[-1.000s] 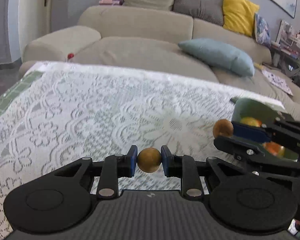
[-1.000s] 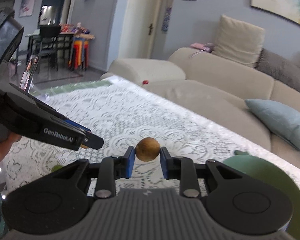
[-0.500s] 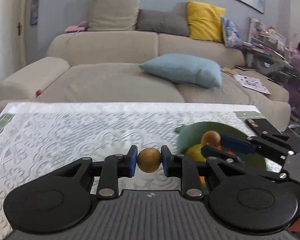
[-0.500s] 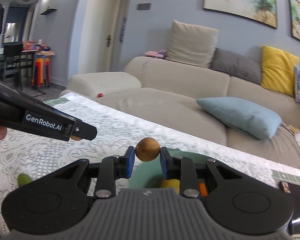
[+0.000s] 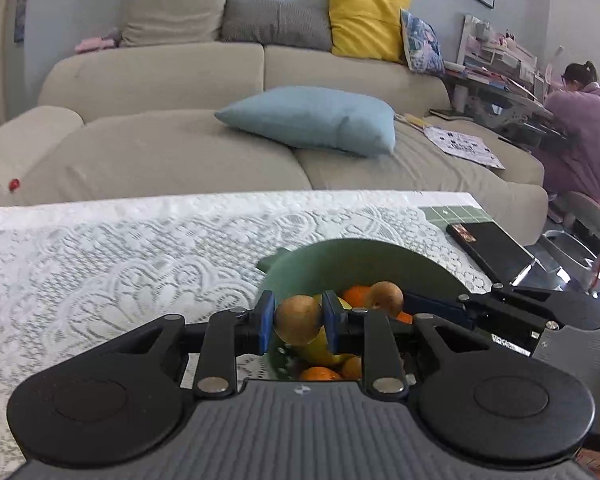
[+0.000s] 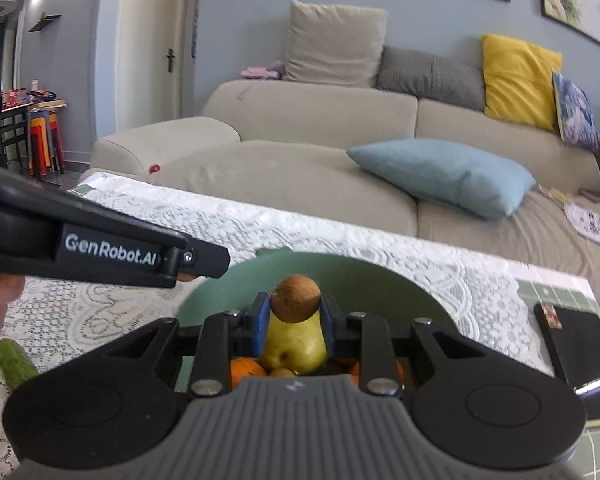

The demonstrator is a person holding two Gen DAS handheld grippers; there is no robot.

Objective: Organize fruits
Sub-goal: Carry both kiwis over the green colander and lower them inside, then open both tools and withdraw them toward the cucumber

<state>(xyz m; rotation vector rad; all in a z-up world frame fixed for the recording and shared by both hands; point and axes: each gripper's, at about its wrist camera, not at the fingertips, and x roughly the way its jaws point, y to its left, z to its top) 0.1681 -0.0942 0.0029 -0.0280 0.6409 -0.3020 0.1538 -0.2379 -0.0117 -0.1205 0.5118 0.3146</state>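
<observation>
Two matching grippers are being seen. The left gripper [image 5: 298, 324] is being shown with black linkage arms, blue pads [image 5: 265, 322] on its fingers, two round black discs near the camera and a grey ribbed plate between them. Silver screws are being shown at the pivots. The right gripper [image 6: 294, 322] is being shown in the same black, grey and blue. White lettering, "GenRobot.AI", is being displayed on the left gripper's black side in the right wrist view.

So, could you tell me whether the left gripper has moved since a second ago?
Yes. The left gripper, shut on a brown fruit, moved rightward along the table to over the green bowl.
</observation>
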